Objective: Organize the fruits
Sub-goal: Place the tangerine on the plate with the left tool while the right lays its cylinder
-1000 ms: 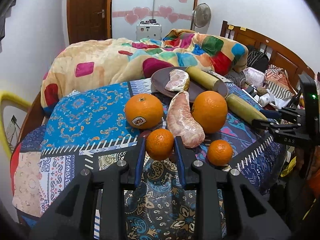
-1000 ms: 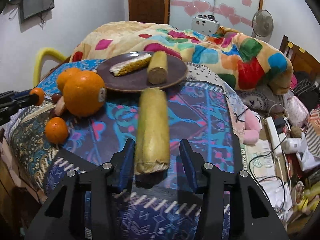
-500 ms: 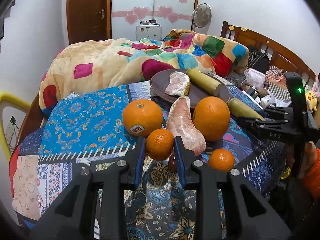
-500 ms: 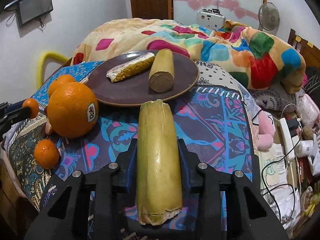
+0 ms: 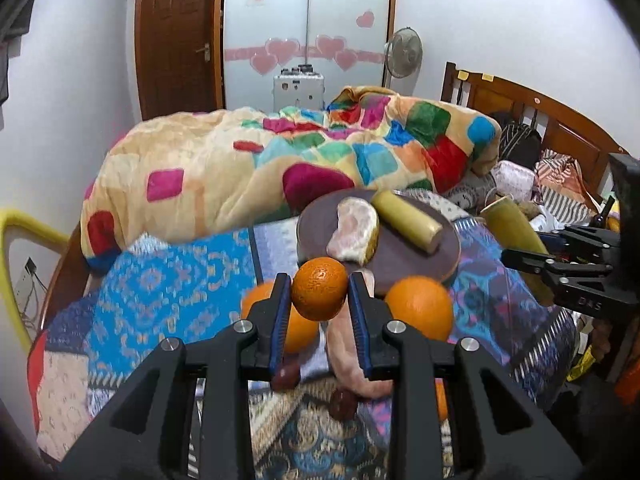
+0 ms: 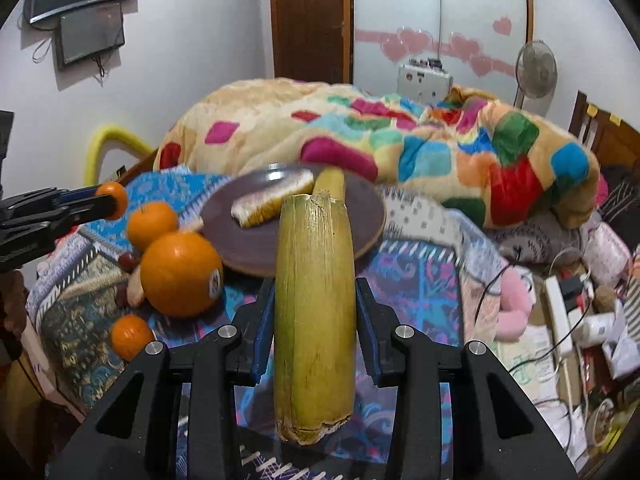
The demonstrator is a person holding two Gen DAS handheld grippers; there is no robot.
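My left gripper (image 5: 319,299) is shut on a small orange (image 5: 319,294) and holds it above the patterned cloth; it also shows in the right wrist view (image 6: 112,195). My right gripper (image 6: 315,312) is shut on a yellow-green sugarcane piece (image 6: 314,304), lifted off the cloth; it shows at the right of the left wrist view (image 5: 516,232). A brown plate (image 5: 404,268) holds a pomelo segment (image 5: 354,236) and another cane piece (image 5: 408,220). Two large oranges (image 5: 420,312) (image 6: 180,274), a peeled pomelo segment (image 5: 352,368) and a small orange (image 6: 130,336) lie on the cloth.
Small dark red fruits (image 5: 342,402) lie near the front. A colourful quilt (image 5: 280,160) is heaped behind the plate. A wooden bed frame (image 5: 540,120) and clutter with cables (image 6: 560,300) lie to the right. A yellow chair (image 5: 24,232) stands at the left.
My left gripper has lifted the small orange up and toward the plate. My right gripper closed on the sugarcane piece and raised it off the cloth.
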